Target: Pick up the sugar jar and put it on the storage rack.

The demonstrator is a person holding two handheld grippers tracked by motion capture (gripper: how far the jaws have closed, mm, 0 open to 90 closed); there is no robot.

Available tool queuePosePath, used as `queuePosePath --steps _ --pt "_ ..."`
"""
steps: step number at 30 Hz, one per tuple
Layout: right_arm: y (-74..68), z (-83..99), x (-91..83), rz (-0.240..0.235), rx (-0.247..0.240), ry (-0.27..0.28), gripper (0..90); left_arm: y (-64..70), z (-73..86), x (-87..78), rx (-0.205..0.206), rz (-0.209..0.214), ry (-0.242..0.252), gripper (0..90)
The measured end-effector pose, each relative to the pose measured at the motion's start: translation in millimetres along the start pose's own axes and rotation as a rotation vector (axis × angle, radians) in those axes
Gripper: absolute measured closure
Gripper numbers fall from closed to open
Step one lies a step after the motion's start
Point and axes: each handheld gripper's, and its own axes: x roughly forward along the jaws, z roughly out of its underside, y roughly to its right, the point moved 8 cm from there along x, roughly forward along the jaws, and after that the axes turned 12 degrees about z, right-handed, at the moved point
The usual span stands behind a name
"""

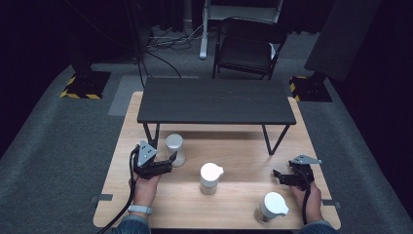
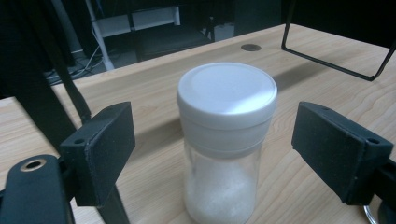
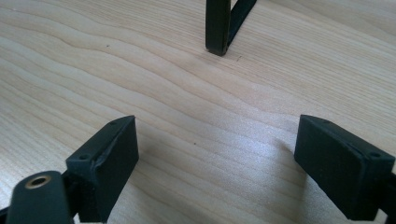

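The left gripper (image 2: pixel 215 154) had its jaws wide apart, one on each side of the jar (image 2: pixel 226 140), and neither jaw touched it. The jar stood upright between them, its white lid on top and white grains inside. The jaws looked lined up like that so they could close on the jar next. The right gripper (image 3: pixel 217 163) also had wide jaws with nothing between them, just bare tabletop (image 3: pixel 140 70). A thin black leg of the little black shelf (image 3: pixel 218 28) stood far ahead.
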Motion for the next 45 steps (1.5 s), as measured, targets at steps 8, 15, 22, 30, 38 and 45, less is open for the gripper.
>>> queuePosePath --steps 8,15,22,30,38,45 --pt "-0.1 -0.2 0.2 0.001 0.001 0.0 13.4 0.0 -3.3 12.4 0.007 0.013 -0.007 12.8" --pt "0.1 -0.7 0.7 0.0 0.0 -0.001 13.3 -2.8 -2.7 21.6 -0.001 0.018 0.005 12.8" --pt "0.1 -0.7 0.7 0.001 0.0 -0.001 13.3 -2.0 0.5 29.0 -0.003 0.017 0.025 13.0" --pt "0.0 -0.6 0.6 0.001 0.0 -0.001 13.3 -6.1 5.5 37.4 -0.014 0.001 0.0 15.1" --pt "-0.2 -0.4 0.4 0.002 0.001 -0.001 13.3 -5.6 6.0 42.8 -0.012 -0.005 -0.038 27.0" --pt "-0.2 -0.4 0.3 0.002 0.001 -0.001 13.4 -7.4 6.7 42.5 -0.006 0.022 -0.037 33.9"
